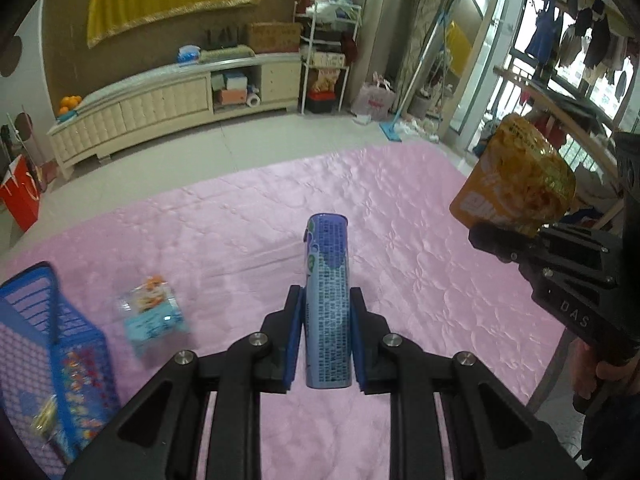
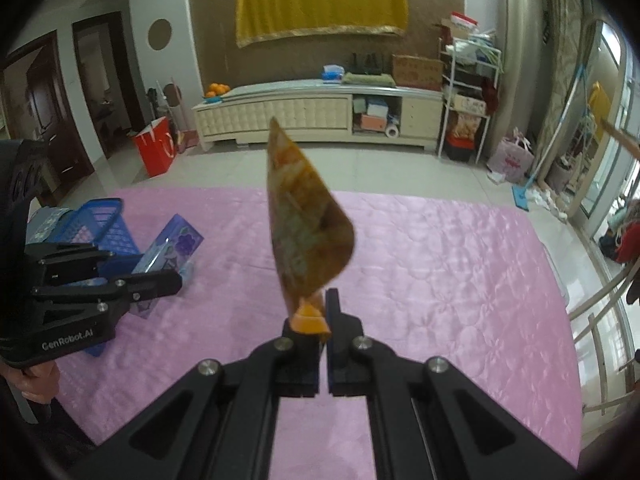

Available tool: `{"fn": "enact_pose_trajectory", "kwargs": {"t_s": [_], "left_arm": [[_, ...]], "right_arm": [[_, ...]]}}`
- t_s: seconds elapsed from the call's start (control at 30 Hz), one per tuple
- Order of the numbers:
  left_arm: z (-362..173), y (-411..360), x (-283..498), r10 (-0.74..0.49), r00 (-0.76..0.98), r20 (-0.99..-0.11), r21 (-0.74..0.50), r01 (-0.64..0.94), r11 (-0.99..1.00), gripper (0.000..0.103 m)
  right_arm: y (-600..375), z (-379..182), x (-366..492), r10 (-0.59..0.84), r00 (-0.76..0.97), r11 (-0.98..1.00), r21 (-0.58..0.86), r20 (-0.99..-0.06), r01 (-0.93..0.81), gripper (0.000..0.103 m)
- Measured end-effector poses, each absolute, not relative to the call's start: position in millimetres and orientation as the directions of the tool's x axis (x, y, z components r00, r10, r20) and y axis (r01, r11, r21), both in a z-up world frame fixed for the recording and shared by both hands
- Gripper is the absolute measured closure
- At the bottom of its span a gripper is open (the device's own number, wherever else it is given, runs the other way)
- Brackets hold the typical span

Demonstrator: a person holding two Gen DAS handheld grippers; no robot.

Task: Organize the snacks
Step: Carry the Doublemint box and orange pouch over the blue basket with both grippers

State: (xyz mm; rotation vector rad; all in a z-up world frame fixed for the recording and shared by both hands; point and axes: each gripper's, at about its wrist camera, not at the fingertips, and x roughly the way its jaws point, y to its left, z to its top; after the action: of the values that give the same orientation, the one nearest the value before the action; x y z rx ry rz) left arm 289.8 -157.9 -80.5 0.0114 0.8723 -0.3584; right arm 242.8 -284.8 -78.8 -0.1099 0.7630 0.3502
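Note:
In the left wrist view my left gripper (image 1: 325,294) is shut on a narrow blue-purple snack box (image 1: 329,256), held up over the pink cloth (image 1: 400,208). To the right, my right gripper (image 1: 494,240) pinches an orange snack packet (image 1: 516,176) by its lower edge. In the right wrist view the right gripper (image 2: 323,316) is shut on that orange packet (image 2: 306,232), which stands up edge-on. At the left, the left gripper (image 2: 168,280) carries the purple box (image 2: 178,242). A blue mesh basket (image 1: 76,332) (image 2: 106,224) stands at the cloth's left, with wrapped snacks inside.
A light blue snack pack (image 1: 154,320) lies on the cloth beside the basket. Beyond the cloth are a cream cabinet (image 2: 304,120), a red bag (image 2: 154,150), a white shelf rack (image 2: 468,92) and a mop (image 1: 390,128). Wooden rails (image 2: 600,320) stand at the right.

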Motion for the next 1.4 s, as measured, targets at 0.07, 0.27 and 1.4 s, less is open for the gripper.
{"fn": "enact_pose_trajectory", "kwargs": {"t_s": [0.07, 0.27, 1.4], "left_arm": [[-70.9, -143.4, 277.6, -0.297, 0.604, -0.739, -0.133, 0.301, 0.944, 0.083], [-56.2, -102.4, 243.4, -0.267, 0.639, -0.722, -0.113, 0.272, 0.956, 0.083], [-51.5, 136.1, 143.0, -0.107, 0.685, -0.721, -0.102, 0.048, 0.994, 0.083]], "right_arm": [[-274.3, -72.2, 236.8, 0.277, 0.668, 0.932, 0.024, -0.691, -0.361, 0.099], [-232.2, -58.3, 211.4, 0.312, 0.669, 0.915, 0.024, -0.674, -0.403, 0.099], [-3.2, -71.4, 169.3, 0.438, 0.482, 0.774, 0.047, -0.759, -0.631, 0.099]]}}
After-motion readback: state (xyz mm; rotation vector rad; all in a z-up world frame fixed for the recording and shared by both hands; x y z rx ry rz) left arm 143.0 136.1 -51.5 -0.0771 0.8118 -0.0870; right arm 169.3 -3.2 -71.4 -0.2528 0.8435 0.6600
